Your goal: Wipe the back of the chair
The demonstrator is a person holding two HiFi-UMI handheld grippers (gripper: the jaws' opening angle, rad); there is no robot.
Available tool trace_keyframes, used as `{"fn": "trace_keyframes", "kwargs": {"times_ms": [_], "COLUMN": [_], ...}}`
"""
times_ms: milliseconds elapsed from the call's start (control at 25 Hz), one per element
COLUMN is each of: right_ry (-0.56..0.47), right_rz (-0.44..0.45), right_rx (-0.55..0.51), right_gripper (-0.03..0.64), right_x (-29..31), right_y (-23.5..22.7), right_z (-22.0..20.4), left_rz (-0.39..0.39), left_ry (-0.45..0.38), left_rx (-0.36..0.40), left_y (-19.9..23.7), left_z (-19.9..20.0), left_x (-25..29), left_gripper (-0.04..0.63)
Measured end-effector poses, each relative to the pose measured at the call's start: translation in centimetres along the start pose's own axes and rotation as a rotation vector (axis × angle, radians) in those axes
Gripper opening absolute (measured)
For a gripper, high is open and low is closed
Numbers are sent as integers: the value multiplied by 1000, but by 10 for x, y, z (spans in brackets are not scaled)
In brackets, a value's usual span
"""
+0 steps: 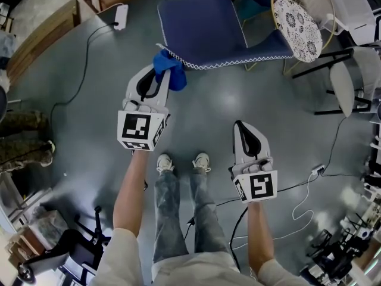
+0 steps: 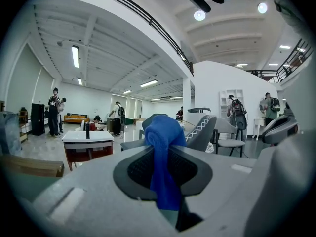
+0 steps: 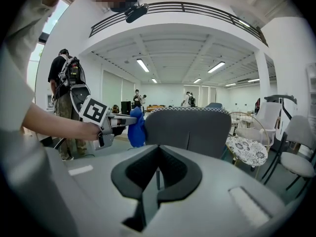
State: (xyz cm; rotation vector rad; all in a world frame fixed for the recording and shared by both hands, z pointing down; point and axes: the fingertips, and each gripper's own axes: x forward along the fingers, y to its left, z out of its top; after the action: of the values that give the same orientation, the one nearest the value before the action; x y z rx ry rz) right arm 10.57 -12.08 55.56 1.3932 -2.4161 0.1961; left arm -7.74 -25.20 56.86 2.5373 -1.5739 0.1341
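- Holding a bunched bright-blue cloth [image 1: 174, 70], the left gripper [image 1: 156, 76] has its jaws clamped on one fold; the rest of the cloth bulges out beyond the tips.
- The cloth sits at the left edge of the slate-blue upholstered chair [image 1: 202, 28] with white zigzag stitching. It appears to touch the backrest there.
- The right gripper [image 1: 240, 126] has its jaws pressed together on nothing. It hangs in front of the chair, well apart from it.
- Risk: the grip is narrow, so drag across the fabric could pull the cloth free.
- Risk: nothing braces the chair, and a firm push may slide it on the smooth floor.
- Risk: a white cable [image 1: 303, 201] lies near the person's feet, on the side away from the chair. A step sideways could snag it.
- Surface and room: a glossy grey floor [image 1: 214, 106] in an open white hall. A round patterned seat [image 1: 297, 22] stands to the chair's right.
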Motion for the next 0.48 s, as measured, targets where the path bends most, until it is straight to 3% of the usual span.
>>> {"fn": "trace_keyframes", "kwargs": {"times_ms": [480], "right_ry": [17], "right_rz": [11], "right_rx": [1], "right_gripper": [0], "right_x": [24], "right_y": [-1], "right_z": [-4], "left_rz": [41], "left_ry": [91], "left_rx": [-24], "left_y": [41], "left_z": [-54], "left_x": [33], "left_gripper": [64]}}
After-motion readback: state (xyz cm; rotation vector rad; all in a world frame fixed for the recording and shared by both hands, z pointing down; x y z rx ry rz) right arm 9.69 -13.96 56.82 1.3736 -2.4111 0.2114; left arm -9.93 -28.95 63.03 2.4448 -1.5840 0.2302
